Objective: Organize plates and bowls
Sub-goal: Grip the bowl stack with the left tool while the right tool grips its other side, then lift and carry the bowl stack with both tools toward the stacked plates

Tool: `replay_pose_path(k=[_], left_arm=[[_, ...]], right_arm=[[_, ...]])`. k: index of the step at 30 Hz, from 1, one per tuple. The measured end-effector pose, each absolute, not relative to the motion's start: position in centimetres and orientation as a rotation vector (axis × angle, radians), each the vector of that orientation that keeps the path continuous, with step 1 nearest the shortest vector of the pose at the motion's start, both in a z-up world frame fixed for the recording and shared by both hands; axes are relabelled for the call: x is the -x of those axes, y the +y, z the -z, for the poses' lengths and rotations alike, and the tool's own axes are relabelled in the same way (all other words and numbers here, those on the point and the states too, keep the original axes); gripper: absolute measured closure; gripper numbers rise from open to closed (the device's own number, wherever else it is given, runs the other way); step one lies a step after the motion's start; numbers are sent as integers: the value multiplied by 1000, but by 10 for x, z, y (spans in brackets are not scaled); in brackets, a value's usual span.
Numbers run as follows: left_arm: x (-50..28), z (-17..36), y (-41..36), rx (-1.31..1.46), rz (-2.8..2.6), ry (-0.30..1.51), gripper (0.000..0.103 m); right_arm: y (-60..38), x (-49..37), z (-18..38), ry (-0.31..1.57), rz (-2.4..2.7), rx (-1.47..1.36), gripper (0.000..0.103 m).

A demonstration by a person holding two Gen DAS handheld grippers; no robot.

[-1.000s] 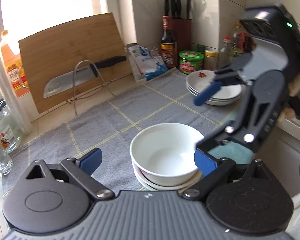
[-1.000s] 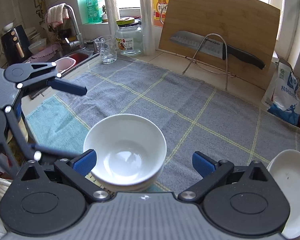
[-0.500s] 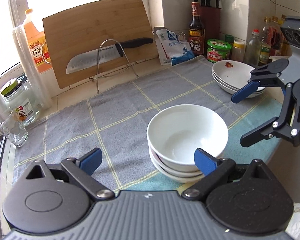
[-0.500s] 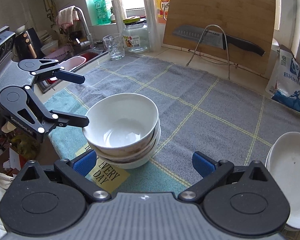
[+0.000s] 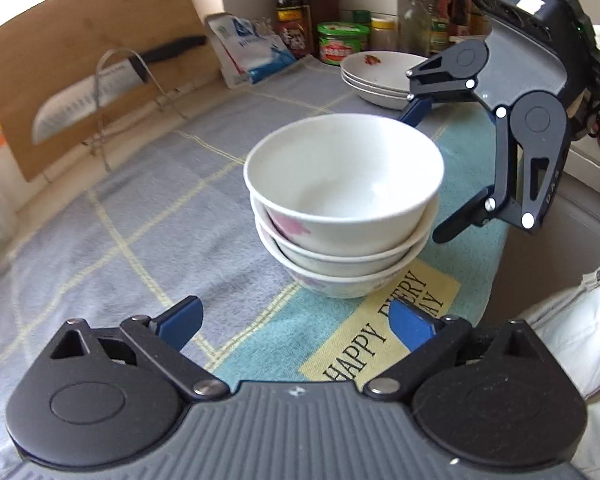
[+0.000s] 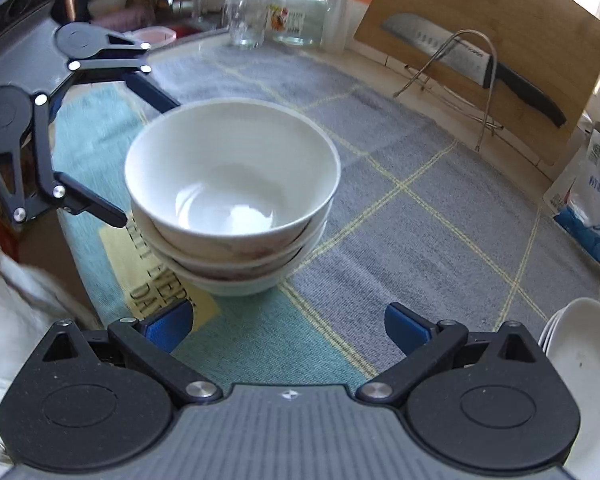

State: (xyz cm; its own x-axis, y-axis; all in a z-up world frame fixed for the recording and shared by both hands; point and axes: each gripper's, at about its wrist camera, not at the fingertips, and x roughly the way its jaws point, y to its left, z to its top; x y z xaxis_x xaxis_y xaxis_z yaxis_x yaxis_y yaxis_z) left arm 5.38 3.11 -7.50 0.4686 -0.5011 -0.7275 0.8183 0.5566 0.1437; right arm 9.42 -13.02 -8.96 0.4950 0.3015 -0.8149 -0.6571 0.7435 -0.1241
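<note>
A stack of three white bowls (image 5: 342, 204) stands on the grey checked mat near its front edge; it also shows in the right wrist view (image 6: 232, 196). A stack of white plates (image 5: 380, 78) sits at the far right by the jars, and at the right edge of the right wrist view (image 6: 580, 364). My left gripper (image 5: 296, 322) is open and empty, just short of the bowls. My right gripper (image 6: 288, 326) is open and empty, low in front of the bowls. Each gripper shows in the other's view, the right (image 5: 432, 172) and the left (image 6: 140, 152) flanking the stack.
A wooden cutting board (image 6: 500, 48) with a knife (image 6: 476, 68) on a wire rack leans at the back. Sauce bottles and jars (image 5: 340, 40) and a blue-white bag (image 5: 252, 52) stand by the wall. A glass jar (image 6: 296, 16), a glass and the sink are at the left.
Both grippers have dropped lower and pulled back toward the mat's front edge, so the bowl stack now shows from the side. Both stay open; the bowls have not moved.
</note>
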Motion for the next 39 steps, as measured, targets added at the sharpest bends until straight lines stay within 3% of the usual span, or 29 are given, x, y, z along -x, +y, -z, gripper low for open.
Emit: replay_pose_path(k=[25,32,39], left_arm=[[-98,85,2,-715,1247,654,8],[-101,83,1,-717,1284,691,18],[-102,84,-1,-729,1302,694,19]], right_arm=[[-101,-124,88,864,-906,597,4],[-107,-128,88,896,-939,532,12],[-107,-125,87,903,-922,528,12]])
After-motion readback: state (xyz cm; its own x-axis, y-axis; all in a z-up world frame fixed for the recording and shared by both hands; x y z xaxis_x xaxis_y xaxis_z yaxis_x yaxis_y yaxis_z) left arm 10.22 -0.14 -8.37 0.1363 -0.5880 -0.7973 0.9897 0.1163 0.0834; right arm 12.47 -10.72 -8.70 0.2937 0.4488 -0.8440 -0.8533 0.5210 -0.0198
